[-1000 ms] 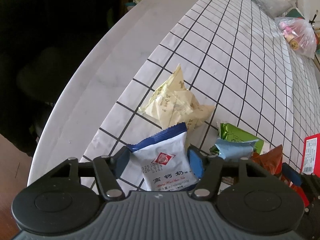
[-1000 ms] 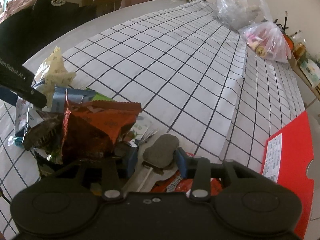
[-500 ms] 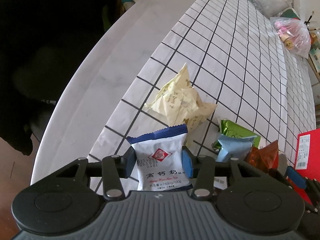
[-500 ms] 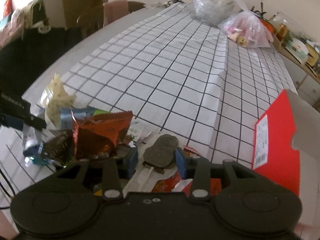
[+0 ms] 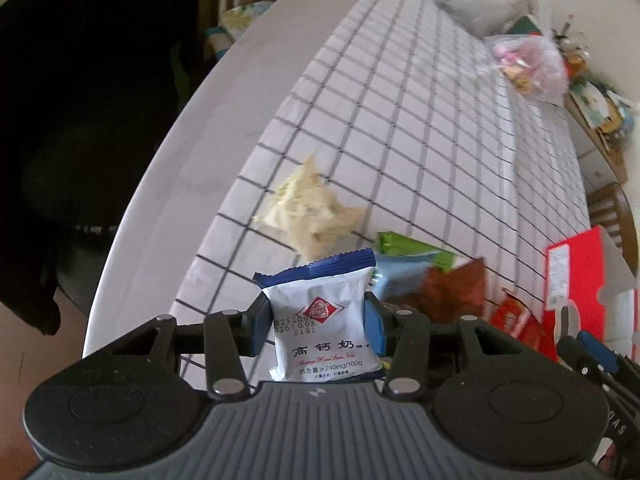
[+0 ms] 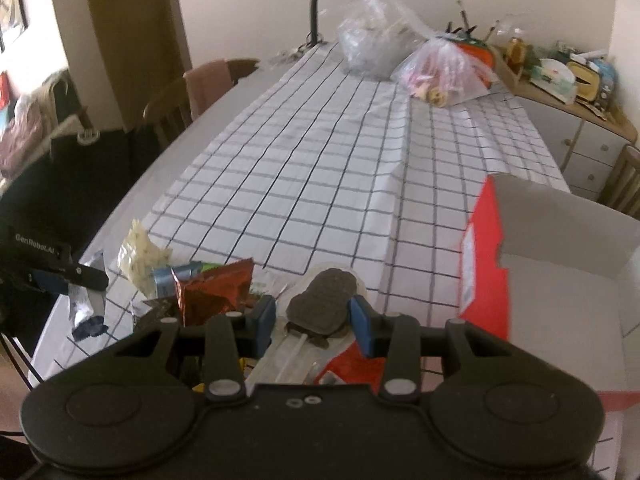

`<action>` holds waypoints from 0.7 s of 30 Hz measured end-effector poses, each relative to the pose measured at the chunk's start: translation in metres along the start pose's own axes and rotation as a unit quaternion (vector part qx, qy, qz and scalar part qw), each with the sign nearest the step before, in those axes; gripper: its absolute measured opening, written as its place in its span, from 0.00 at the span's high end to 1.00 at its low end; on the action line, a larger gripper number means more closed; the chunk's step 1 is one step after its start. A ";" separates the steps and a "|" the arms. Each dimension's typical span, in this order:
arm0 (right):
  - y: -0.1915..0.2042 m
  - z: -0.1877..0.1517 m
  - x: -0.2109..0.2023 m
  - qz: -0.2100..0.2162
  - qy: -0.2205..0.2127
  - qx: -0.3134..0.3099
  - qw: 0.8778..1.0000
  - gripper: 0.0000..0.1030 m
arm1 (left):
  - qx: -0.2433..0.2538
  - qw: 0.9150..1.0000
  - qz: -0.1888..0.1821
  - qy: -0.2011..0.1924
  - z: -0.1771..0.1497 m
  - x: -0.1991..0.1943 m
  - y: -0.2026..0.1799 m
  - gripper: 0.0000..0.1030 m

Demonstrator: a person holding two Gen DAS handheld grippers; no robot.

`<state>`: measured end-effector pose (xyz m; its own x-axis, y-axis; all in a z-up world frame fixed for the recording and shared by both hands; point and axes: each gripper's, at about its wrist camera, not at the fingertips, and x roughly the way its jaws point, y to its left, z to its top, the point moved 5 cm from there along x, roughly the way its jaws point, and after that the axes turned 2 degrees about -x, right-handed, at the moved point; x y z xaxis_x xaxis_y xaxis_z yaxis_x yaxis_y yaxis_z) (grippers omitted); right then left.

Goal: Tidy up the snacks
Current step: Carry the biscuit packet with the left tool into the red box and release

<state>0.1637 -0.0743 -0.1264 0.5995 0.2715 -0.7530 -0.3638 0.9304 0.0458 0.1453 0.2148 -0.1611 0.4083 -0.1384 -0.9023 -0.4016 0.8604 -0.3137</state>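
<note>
- Left gripper [image 5: 318, 330] clamps the white-and-blue biscuit packet [image 5: 322, 320] at lower centre, lifted clear for sorting.
- Right gripper [image 6: 314, 322] pinches the wrapped chocolate lollipop [image 6: 322, 298], near the open red box [image 6: 486, 264] at right.

A white tablecloth [image 6: 320, 168] with a thin black grid covers the pale table [image 5: 192, 152]. Near the left edge lie a white packet [image 5: 324, 320] with a blue top band and red diamond, a cream wrapper [image 5: 312, 208], green [image 5: 412, 246], light-blue [image 5: 400, 276] and rust-red packets [image 6: 218, 294]. A bright red box [image 6: 484, 264] stands right.
</note>
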 end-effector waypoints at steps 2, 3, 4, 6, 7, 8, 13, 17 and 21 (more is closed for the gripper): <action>-0.010 0.002 -0.012 -0.001 -0.010 0.007 1.000 0.62 | 0.013 1.000 -0.008 -0.004 -0.002 -0.008 -0.013 0.55; -0.017 0.002 -0.018 0.000 -0.014 0.009 1.000 0.62 | 0.020 1.000 -0.012 -0.006 -0.003 -0.012 -0.021 0.55; -0.022 0.002 -0.022 -0.001 -0.017 0.011 1.000 0.62 | 0.026 0.999 -0.016 -0.009 -0.006 -0.016 -0.028 0.55; -0.035 0.003 -0.031 -0.002 -0.020 0.017 1.000 0.62 | 0.042 0.999 -0.022 -0.013 -0.009 -0.022 -0.045 0.55; -0.042 0.003 -0.036 -0.002 -0.023 0.019 1.000 0.62 | 0.051 0.998 -0.023 -0.016 -0.012 -0.025 -0.055 0.55; -0.051 0.003 -0.041 -0.003 -0.026 0.020 0.999 0.62 | 0.060 0.998 -0.025 -0.019 -0.015 -0.028 -0.065 0.55; -0.092 0.000 -0.060 -0.010 -0.038 0.022 0.999 0.62 | 0.101 0.994 -0.036 -0.028 -0.027 -0.037 -0.120 0.55; -0.128 -0.007 -0.069 -0.020 -0.043 0.029 0.998 0.62 | 0.142 0.988 -0.047 -0.029 -0.042 -0.038 -0.175 0.55; -0.166 -0.015 -0.073 -0.035 -0.047 0.035 0.998 0.62 | 0.178 0.982 -0.058 -0.026 -0.055 -0.033 -0.231 0.54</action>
<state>0.1691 -0.2520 -0.0891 0.6870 0.2251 -0.6909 -0.2706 0.9617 0.0442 0.1797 -0.0066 -0.0753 0.4802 -0.2289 -0.8468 -0.0409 0.9585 -0.2823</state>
